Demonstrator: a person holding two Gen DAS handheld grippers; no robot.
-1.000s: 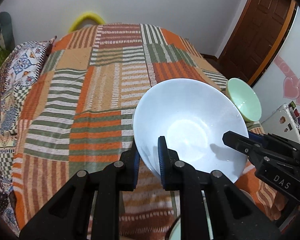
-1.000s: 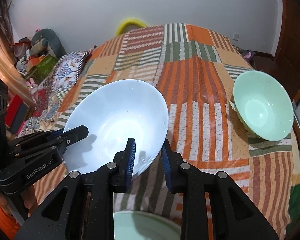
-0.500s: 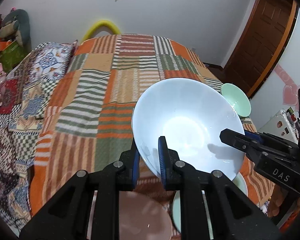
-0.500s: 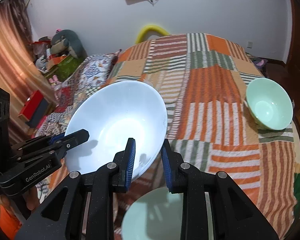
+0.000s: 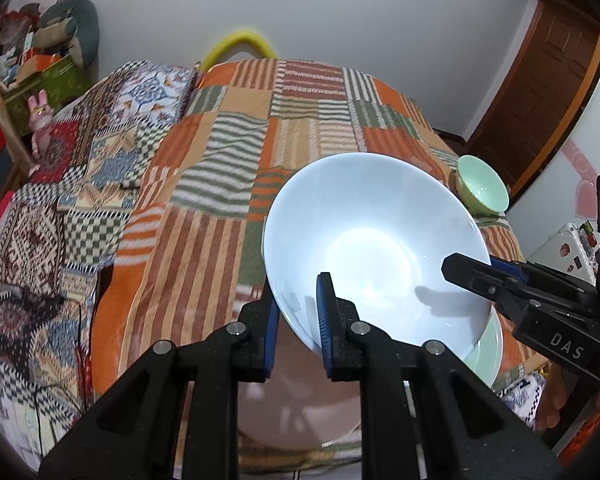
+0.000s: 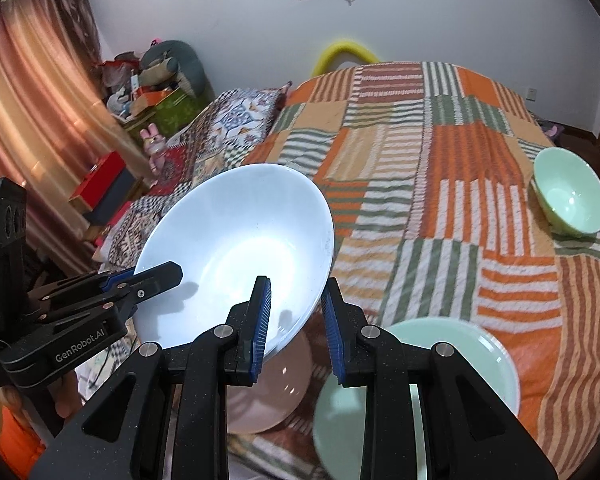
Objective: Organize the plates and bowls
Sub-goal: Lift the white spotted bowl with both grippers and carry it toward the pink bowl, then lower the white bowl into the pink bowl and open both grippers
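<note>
A large white bowl (image 5: 372,256) hangs in the air above the bed, tilted. My left gripper (image 5: 298,316) is shut on its near rim. My right gripper (image 6: 296,320) is shut on the opposite rim of the same bowl (image 6: 236,256). Below the bowl lie a pink plate (image 6: 264,392) and a pale green plate (image 6: 416,384) at the bed's near edge. A small green bowl (image 6: 568,196) rests on the quilt at the far right; it also shows in the left wrist view (image 5: 482,190).
A striped patchwork quilt (image 5: 236,184) covers the bed. Patterned blankets (image 5: 56,216) lie on the left side. A wooden door (image 5: 540,92) stands at the right. Shelves with toys and boxes (image 6: 148,92) and a curtain (image 6: 32,112) are at the left.
Both grippers have risen and pulled back toward the near edge with the white bowl still held. The pink and green plates have come into view beneath it.
</note>
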